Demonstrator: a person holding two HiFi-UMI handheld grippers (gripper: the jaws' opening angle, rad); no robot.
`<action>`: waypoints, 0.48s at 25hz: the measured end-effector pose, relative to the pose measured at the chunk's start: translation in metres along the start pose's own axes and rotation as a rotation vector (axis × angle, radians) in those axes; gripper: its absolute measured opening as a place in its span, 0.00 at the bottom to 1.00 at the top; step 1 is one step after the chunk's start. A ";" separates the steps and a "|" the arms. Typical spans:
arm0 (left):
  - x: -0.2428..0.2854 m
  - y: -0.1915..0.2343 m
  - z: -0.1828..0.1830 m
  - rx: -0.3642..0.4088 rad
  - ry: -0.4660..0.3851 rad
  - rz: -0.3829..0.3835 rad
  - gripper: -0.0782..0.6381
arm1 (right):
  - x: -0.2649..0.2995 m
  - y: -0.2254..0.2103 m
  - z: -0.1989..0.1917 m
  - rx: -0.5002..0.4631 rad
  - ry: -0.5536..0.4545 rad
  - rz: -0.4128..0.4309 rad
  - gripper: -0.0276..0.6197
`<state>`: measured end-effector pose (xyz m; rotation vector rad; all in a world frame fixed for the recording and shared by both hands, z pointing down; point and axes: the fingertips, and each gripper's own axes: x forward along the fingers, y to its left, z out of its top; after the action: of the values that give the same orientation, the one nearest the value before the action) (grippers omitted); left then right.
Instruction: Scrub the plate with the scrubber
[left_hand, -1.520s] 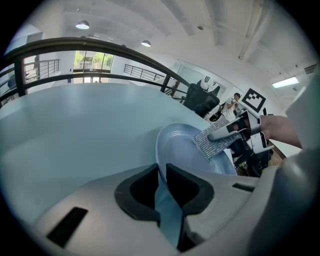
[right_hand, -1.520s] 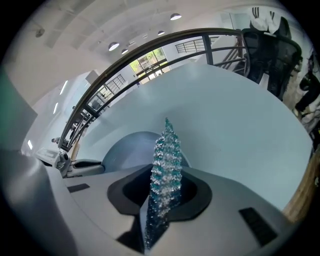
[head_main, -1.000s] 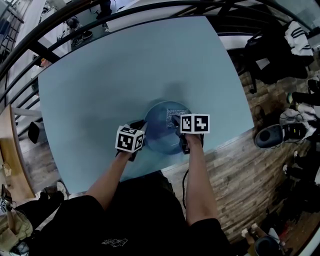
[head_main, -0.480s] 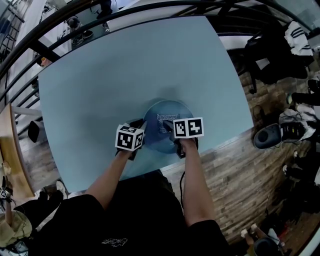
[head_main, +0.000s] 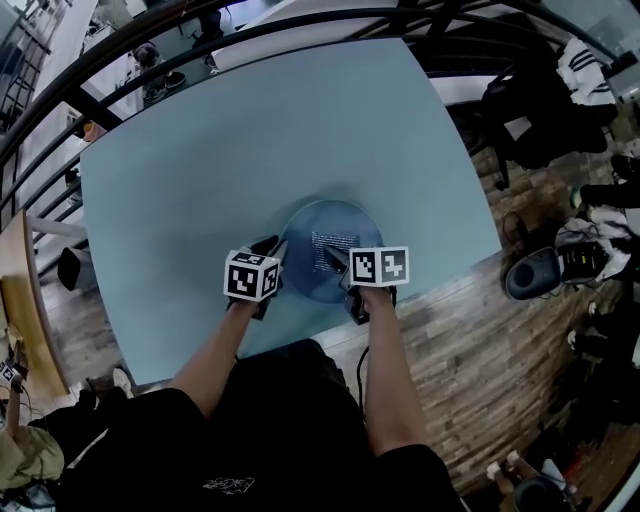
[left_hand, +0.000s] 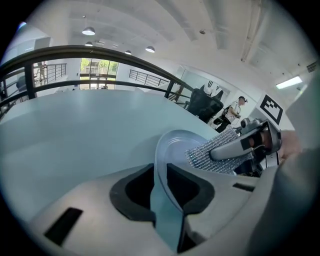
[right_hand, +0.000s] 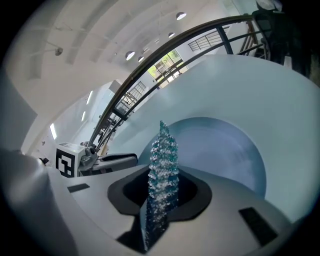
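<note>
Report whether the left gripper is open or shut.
Shut: the left gripper clamps the rim of the round pale-blue plate, jaws pressed on both sides.

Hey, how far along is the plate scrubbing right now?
Done: both grips are set. The left gripper has its tongs shut on the plate at its rim, and the right gripper clamps the scrubber. In hand: the scrubber lies against the plate's face. Left: the scrubbing itself. No suds or dirt show, so I can't tell how much is covered.
</note>
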<state>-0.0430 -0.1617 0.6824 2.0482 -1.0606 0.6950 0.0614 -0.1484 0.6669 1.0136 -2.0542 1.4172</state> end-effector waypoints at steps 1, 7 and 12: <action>-0.004 -0.001 0.002 0.000 -0.008 0.005 0.20 | -0.005 0.002 0.001 0.006 -0.022 0.003 0.18; -0.028 -0.005 0.009 0.005 -0.065 0.047 0.20 | -0.040 0.010 -0.001 0.029 -0.178 0.010 0.18; -0.051 -0.021 0.013 0.026 -0.104 0.053 0.18 | -0.078 0.014 -0.005 0.025 -0.285 -0.005 0.17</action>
<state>-0.0498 -0.1397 0.6308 2.1049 -1.1742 0.6373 0.0996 -0.1166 0.6054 1.2945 -2.2330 1.3643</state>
